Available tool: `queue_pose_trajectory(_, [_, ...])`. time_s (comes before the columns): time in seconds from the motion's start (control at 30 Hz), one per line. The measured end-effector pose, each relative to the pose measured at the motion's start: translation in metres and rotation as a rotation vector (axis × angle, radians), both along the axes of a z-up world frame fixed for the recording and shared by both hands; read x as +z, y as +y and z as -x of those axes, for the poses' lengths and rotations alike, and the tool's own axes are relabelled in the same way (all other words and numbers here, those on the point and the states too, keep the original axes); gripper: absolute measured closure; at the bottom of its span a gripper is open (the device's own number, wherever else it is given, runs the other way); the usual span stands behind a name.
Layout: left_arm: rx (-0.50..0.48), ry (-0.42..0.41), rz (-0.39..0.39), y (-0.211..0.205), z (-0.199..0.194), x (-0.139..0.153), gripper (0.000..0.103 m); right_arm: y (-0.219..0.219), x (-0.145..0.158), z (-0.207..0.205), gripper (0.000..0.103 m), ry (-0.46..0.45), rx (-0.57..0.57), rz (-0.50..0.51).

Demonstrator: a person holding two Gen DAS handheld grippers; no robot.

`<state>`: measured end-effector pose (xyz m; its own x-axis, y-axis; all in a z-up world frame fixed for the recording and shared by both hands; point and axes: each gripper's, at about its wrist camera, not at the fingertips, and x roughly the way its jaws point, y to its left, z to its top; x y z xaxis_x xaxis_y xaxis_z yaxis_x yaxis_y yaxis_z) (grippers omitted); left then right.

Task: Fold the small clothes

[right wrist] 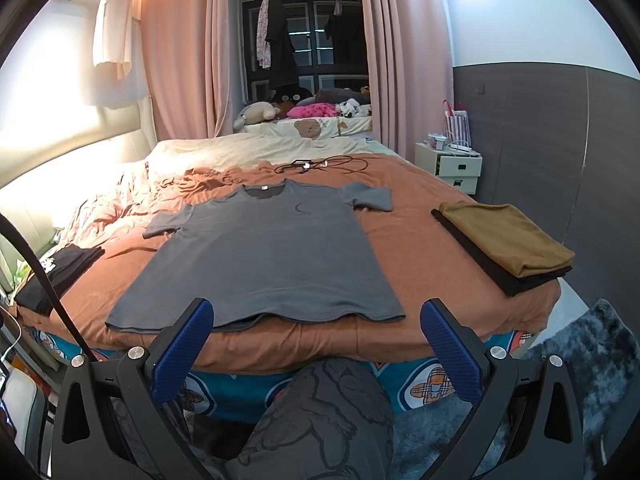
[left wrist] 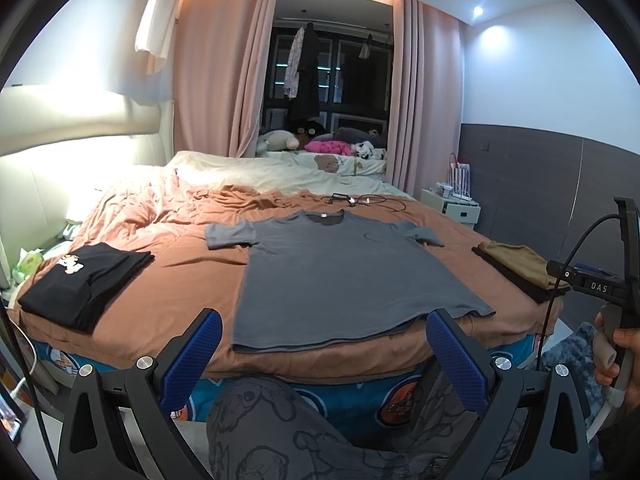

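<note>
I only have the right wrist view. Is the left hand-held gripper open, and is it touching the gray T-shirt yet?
Observer: The left hand-held gripper is open, held short of the bed; it appears clear of the gray T-shirt.
Operator: The black stack is half hidden for me.
Observer: The black folded stack lies whole near the bed's left corner, a cartoon print on top.
Operator: And the right hand?
Observer: The right hand grips the handle of the right hand-held gripper, off the bed's right corner.
</note>
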<state>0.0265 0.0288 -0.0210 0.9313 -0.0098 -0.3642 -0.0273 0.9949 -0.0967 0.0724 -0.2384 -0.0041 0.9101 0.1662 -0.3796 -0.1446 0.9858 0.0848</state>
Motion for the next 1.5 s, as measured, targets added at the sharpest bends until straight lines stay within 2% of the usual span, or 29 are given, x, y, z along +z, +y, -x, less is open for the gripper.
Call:
queue_pose_trajectory(0.47, [-0.011,0.000,0.005,0.003,-0.001,0.003,0.000,-0.001,0.002,-0.002,0.000,0.002,0.004,-0.006])
queue_pose_trajectory(0.63, [-0.031,0.025,0.039,0.014,-0.018,0.012,0.000,0.000,0.012,-0.014,0.000,0.025,0.013,-0.010])
queue_pose_trajectory(0.83, [-0.004,0.050,0.039,0.035,-0.056,0.014,0.000,0.013,0.023,-0.051,0.000,0.050,0.055,0.013])
queue_pose_trajectory(1.0, [0.032,0.076,0.070,0.057,-0.094,0.010,0.001,0.024,0.024,-0.096,0.000,0.071,0.082,0.016])
queue_pose_trajectory(1.17, [0.053,0.098,0.048,0.076,-0.131,0.008,0.000,0.030,0.023,-0.136,0.000,0.092,0.106,0.023])
queue_pose_trajectory(1.3, [0.070,0.118,0.064,0.100,-0.166,0.002,0.001,0.038,0.021,-0.167,0.000,0.108,0.138,0.027])
queue_pose_trajectory(1.43, [0.090,0.147,0.077,0.126,-0.203,-0.005,0.005,0.048,0.020,-0.198,0.000,0.118,0.157,0.039])
queue_pose_trajectory(1.5, [0.097,0.162,0.079,0.138,-0.221,-0.009,0.009,0.054,0.020,-0.215,0.005,0.127,0.170,0.032])
